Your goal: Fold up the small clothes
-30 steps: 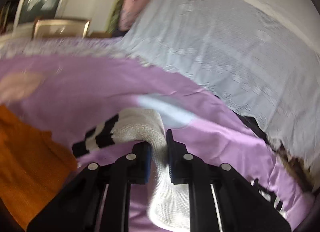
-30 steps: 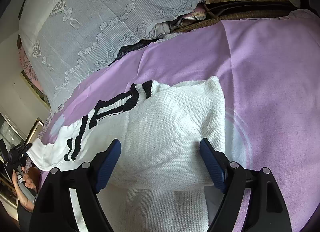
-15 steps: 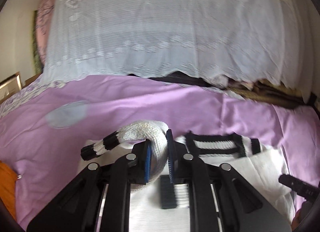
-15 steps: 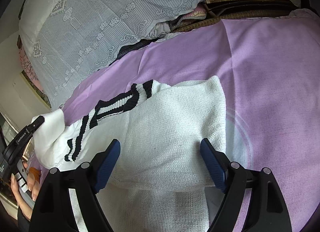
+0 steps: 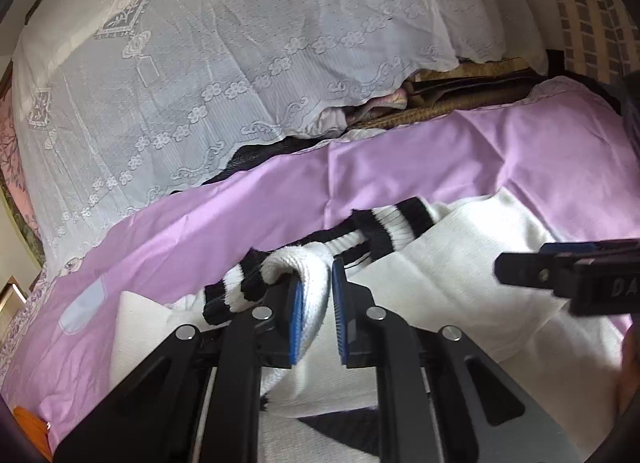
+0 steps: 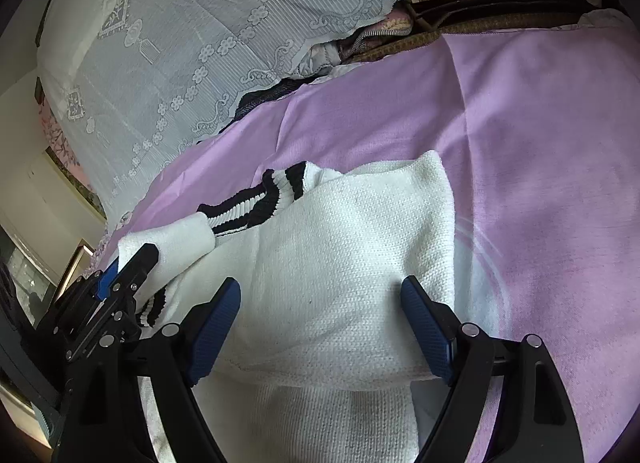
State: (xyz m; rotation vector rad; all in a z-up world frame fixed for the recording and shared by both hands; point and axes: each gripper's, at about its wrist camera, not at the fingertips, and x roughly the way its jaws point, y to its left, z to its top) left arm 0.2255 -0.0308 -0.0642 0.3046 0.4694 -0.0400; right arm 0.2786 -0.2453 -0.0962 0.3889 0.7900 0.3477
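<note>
The left gripper (image 5: 314, 303) pinches the sleeve of the white knitted sweater with black stripes (image 6: 340, 263) between its blue pads, with the two fingers close together on the thick knit. The striped cuff (image 5: 232, 295) hangs just past the left finger, and the sleeve is lifted over the body of the sweater. The right gripper (image 6: 320, 327) is spread wide and holds nothing; its two blue pads sit low over the white knit, one on each side of the folded part. The sweater lies on the purple bed sheet (image 6: 540, 143), near the front. One side looks folded in already, with a straight edge on the right. The held sleeve is not yet laid down, so the fold looks about half done. Laying that sleeve flat and folding the sweater up once more seem left to do. Behind the bed hangs a white lace cloth (image 5: 240, 63).
</note>
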